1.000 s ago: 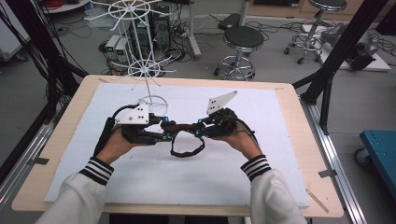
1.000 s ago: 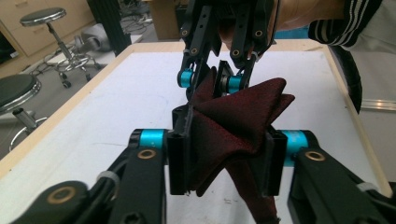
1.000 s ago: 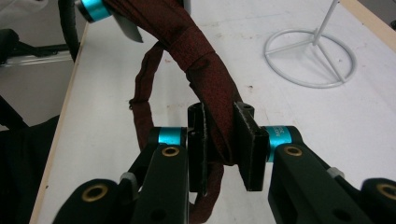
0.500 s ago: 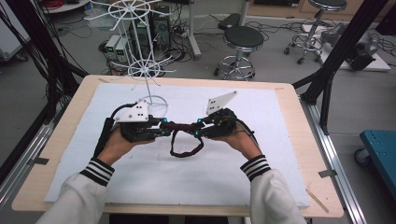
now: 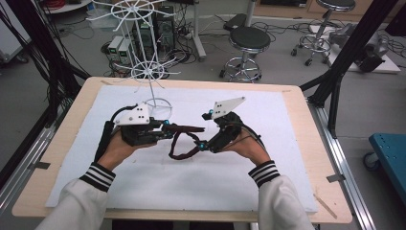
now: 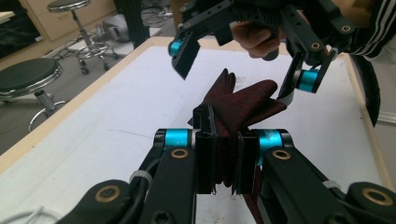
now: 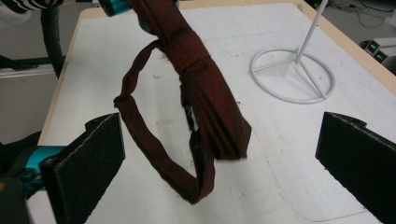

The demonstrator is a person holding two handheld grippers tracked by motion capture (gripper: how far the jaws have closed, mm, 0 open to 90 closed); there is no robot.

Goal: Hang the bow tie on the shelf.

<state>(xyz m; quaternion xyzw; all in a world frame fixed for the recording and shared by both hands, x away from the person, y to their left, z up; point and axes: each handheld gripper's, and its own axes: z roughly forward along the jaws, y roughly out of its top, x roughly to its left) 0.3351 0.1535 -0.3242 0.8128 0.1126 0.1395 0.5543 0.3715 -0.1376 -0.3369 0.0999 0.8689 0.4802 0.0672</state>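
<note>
Above the white-covered table [image 5: 287, 191], the left gripper [image 5: 168, 129] stays out of it no longer: its jaws clamp the dark red bow tie [image 7: 205, 102], while the right gripper [image 5: 205, 130] has just been opening and stands wide, the tie's loose end between its pads untouched. Handover looks done; hanging it on the white rack [image 5: 143, 72] seems left.

Your left gripper [image 5: 165, 130] sits left of centre in the high view, jaws clamped together. Your right gripper [image 5: 205, 130], right of centre, has just spread its jaws wide.
</note>
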